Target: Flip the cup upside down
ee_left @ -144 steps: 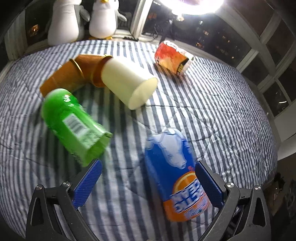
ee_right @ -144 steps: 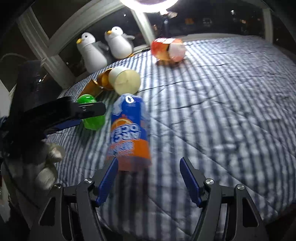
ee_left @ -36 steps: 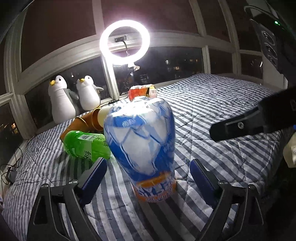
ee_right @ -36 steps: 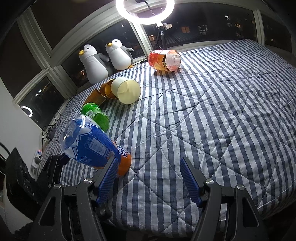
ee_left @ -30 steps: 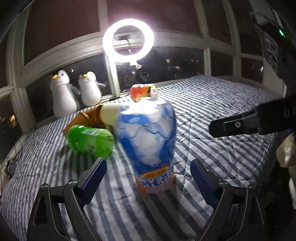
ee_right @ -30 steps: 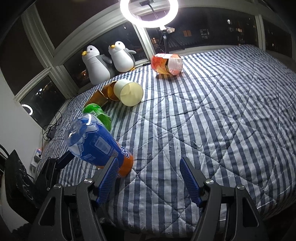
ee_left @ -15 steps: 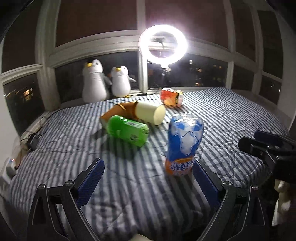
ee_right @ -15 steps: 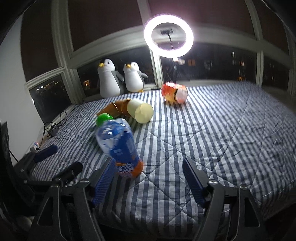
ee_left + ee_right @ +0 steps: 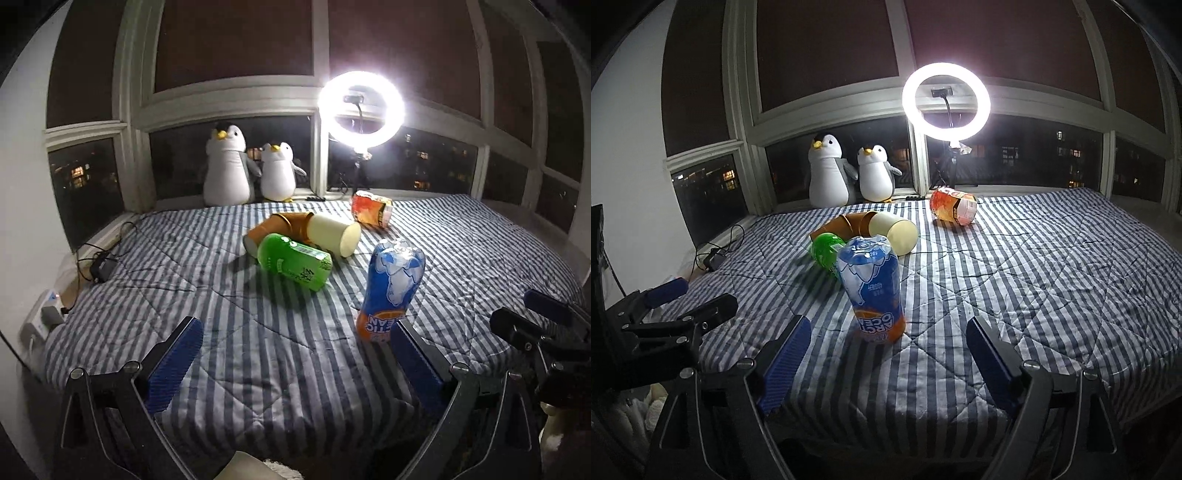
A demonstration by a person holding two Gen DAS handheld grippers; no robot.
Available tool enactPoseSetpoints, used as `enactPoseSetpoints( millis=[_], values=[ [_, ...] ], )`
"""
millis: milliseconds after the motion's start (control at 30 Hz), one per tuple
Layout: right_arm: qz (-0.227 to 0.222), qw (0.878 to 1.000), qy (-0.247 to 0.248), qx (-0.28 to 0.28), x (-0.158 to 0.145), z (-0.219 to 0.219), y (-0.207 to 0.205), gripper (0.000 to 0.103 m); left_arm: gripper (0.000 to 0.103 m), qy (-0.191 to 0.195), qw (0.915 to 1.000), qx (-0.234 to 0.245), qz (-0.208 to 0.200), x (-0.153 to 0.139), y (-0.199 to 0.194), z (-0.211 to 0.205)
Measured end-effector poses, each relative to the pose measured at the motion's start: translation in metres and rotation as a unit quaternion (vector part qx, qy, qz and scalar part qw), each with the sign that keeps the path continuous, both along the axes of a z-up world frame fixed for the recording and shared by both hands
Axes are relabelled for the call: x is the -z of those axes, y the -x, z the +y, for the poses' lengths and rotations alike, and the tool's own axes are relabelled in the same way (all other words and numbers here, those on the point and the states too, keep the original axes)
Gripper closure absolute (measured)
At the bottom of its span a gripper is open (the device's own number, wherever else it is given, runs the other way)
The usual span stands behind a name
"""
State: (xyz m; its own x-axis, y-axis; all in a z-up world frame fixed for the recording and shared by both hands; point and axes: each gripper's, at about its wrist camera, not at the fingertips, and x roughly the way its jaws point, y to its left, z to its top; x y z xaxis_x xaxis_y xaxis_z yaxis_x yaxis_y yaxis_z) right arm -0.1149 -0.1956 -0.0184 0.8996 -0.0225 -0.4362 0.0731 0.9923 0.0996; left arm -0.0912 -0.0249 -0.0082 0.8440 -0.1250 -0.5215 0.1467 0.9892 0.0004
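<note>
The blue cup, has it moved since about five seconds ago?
Yes. The blue cup lay on its side on the bedspread then; now it stands upside down, still on the near side of the green cup.

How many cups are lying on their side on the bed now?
5, perhaps: green cup, cream cup, two nested brown cups, orange cup near the window. Only the blue cup stands.

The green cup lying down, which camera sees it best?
The left wrist view: the green cup shows whole on its side, label visible. In the right wrist view the blue cup stands in front, hiding most of it.
</note>
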Motion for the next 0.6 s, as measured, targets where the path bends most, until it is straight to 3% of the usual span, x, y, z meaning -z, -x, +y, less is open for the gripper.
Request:
enactPoseSetpoints(
  millis=[600],
  values=[
    [-0.029, 1.0, 0.007, 0.009, -0.008, 0.006, 0.014, 0.018, 0.001, -0.004, 0.9999, -0.005, -0.015, -0.007, 0.012, -0.001]
  ],
)
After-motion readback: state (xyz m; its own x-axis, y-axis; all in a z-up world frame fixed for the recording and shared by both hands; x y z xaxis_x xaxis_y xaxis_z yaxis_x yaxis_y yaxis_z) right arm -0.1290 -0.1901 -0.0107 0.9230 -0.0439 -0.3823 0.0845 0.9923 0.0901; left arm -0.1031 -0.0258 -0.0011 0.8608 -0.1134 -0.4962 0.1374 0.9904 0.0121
